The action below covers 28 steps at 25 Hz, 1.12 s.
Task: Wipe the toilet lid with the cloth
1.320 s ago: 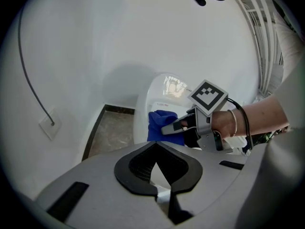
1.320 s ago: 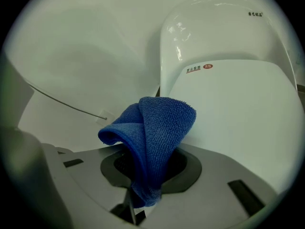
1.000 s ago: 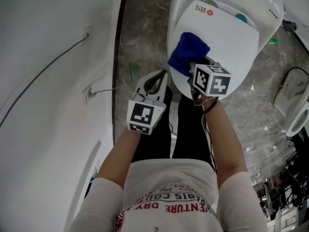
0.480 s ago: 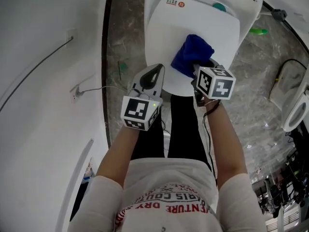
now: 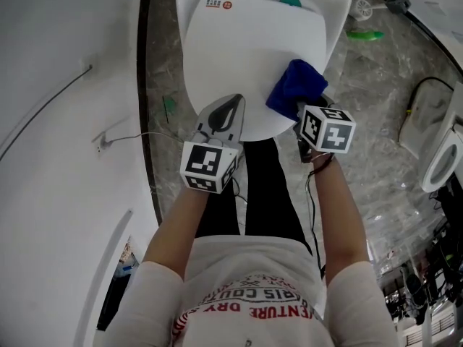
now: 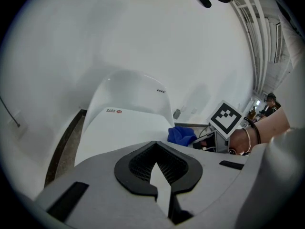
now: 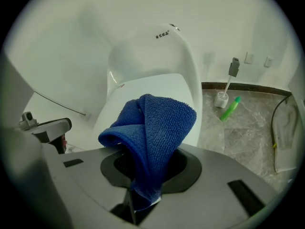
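The white toilet lid [image 5: 246, 49] is down, also seen in the left gripper view [image 6: 126, 128] and the right gripper view [image 7: 157, 87]. My right gripper [image 5: 307, 110] is shut on a bunched blue cloth [image 5: 295, 84], which rests at the lid's front right edge. From between the jaws of the right gripper [image 7: 143, 197] the cloth [image 7: 152, 128] stands up in folds. My left gripper [image 5: 223, 118] hovers at the lid's front edge, left of the cloth, jaws together and holding nothing. In the view from the left gripper [image 6: 159, 187] the cloth [image 6: 181, 136] lies to the right.
A white wall [image 5: 58, 121] with a thin cable runs close on the left. A green bottle [image 5: 365, 33] and a toilet brush holder [image 7: 221, 98] are on the grey stone floor [image 5: 369, 114] to the right. A second white fixture [image 5: 443, 163] stands far right. The person's black-clad legs [image 5: 260, 194] are below.
My right gripper has swept the blue cloth across the front of the lid from its left part to its right edge. The left gripper has stayed at the front edge.
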### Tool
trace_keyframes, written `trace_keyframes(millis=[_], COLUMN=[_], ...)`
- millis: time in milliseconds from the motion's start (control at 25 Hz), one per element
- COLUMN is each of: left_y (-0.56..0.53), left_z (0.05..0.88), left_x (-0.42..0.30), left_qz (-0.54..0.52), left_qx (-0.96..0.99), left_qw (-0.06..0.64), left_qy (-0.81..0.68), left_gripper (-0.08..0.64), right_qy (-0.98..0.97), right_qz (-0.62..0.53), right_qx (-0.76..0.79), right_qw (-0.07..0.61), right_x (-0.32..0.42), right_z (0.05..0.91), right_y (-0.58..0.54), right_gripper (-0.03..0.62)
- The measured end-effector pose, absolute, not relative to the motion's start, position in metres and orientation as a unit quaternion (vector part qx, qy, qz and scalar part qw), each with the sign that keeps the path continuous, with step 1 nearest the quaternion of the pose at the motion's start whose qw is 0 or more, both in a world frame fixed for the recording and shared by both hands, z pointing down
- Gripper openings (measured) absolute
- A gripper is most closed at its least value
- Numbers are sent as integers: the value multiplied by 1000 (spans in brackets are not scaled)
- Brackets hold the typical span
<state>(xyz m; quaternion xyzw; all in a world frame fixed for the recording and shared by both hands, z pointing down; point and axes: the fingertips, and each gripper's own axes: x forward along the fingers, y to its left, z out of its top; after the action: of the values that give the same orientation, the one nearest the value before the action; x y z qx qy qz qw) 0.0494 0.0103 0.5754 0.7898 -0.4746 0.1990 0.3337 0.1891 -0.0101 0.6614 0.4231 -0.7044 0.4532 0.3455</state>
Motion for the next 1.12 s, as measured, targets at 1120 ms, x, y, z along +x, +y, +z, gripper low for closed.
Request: trace_keyframes(millis=[1120], left_y=[91], left_z=[572], left_x=[41], left_qz=[193], left_qx=[792], left_qw=[343], left_qy=[-467], left_gripper=[6], right_qy=[-693], right_qz=[424], right_qx=[467], right_qw=[350], right_x=[191], right_z=[631], right_y=[68], right_gripper=[87])
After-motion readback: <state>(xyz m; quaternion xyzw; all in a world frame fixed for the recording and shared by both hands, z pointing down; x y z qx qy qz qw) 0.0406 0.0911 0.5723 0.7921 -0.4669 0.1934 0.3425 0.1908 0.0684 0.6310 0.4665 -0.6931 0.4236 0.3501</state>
